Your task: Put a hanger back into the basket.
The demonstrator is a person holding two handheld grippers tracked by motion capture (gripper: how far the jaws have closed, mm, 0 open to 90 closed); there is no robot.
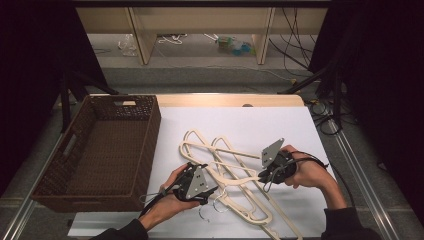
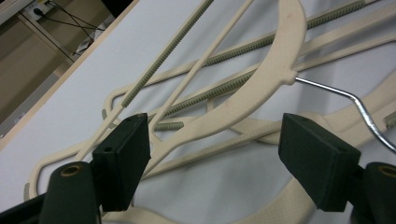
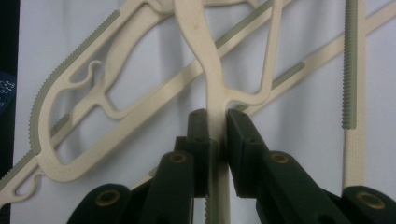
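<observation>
Several cream plastic hangers (image 1: 231, 167) lie tangled on the white table cover. My left gripper (image 1: 211, 191) is at the pile's near left, held in a hand. Its jaws stand open (image 2: 215, 154), and a curved hanger arm (image 2: 266, 74) with a metal hook (image 2: 355, 100) runs across the gap untouched. My right gripper (image 1: 261, 176) comes in from the pile's right side. It is shut (image 3: 217, 126) on the thin arm of one hanger (image 3: 205, 51), whose notched shoulder spreads out beyond the pads.
A brown wicker basket (image 1: 150, 145) stands on the left of the table, close beside the hangers. The white cover (image 1: 260, 125) lies bare behind the pile. Cables trail off the table's right edge (image 1: 325, 125).
</observation>
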